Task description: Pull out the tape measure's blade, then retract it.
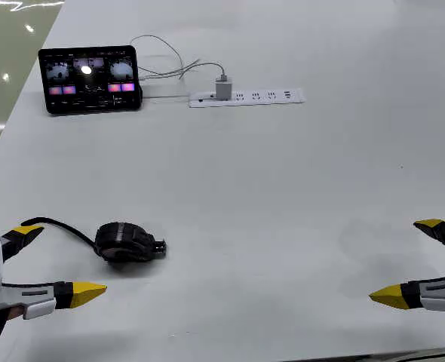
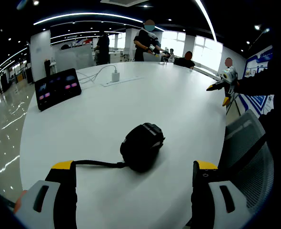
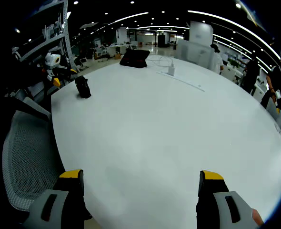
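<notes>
Black tape measure (image 1: 129,242) just ahead of wide-jawed left tool (image 1: 70,258)

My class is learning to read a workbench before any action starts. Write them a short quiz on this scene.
1. True or false: the left hand-held gripper is shut on the tape measure.
2. What is plugged into the power strip? A: a white charger. B: a lamp. C: nothing.
3. Which hand-held gripper is nearer the tape measure?

Key: 1 false, since its jaws are open and the tape measure lies on the table; 2 A; 3 the left.
</notes>
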Motion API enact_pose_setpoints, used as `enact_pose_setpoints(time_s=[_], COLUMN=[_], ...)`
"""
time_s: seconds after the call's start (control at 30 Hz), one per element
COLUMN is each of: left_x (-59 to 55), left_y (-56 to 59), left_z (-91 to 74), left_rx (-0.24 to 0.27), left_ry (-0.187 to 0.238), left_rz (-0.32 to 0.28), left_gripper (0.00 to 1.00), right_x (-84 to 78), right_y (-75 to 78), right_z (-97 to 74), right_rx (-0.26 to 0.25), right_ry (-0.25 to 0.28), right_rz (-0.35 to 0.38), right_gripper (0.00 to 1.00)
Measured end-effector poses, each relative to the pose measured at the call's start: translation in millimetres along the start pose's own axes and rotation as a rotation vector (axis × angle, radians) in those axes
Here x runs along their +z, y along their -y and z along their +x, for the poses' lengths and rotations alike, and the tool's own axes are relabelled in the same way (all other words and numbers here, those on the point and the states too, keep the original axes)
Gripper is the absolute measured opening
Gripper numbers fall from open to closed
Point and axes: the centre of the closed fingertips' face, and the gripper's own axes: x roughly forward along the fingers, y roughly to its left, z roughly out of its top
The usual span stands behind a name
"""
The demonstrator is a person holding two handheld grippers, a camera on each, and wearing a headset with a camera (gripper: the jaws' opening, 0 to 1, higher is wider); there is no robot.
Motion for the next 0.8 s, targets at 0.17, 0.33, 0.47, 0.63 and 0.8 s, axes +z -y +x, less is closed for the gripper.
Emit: enact_pose_setpoints(time_s=[0.17, 0.33, 0.47, 0.63, 0.8], left_x=[5.3, 8.8, 8.3, 11.4, 7.2], left_y=[-0.9, -1.3, -0.5, -1.3, 0.8], left_z=[3.3, 4.9, 5.8, 7.2, 9.2], left_rx=[-0.001, -0.006, -0.009, -0.008, -0.026], left_ry=[0.004, 0.010, 0.002, 0.019, -0.005], left_rz=[0.006, 0.010, 0.014, 0.035, 0.046], left_gripper=[0.99, 0.99, 0.99, 0.99, 0.99], right_x=[-1.2, -1.4, 0.2, -1.9, 2.9], right_y=[2.2, 3.4, 1.9, -4.6, -7.5], right_z=[-3.6, -2.7, -1.3, 1.7, 3.3], right_rx=[-0.005, -0.008, -0.009, 0.012, 0.022], right_ry=[0.002, 0.001, 0.009, -0.014, -0.018], right_rz=[0.006, 0.005, 0.000, -0.007, -0.030], right_gripper=[0.99, 0.99, 0.99, 0.99, 0.99])
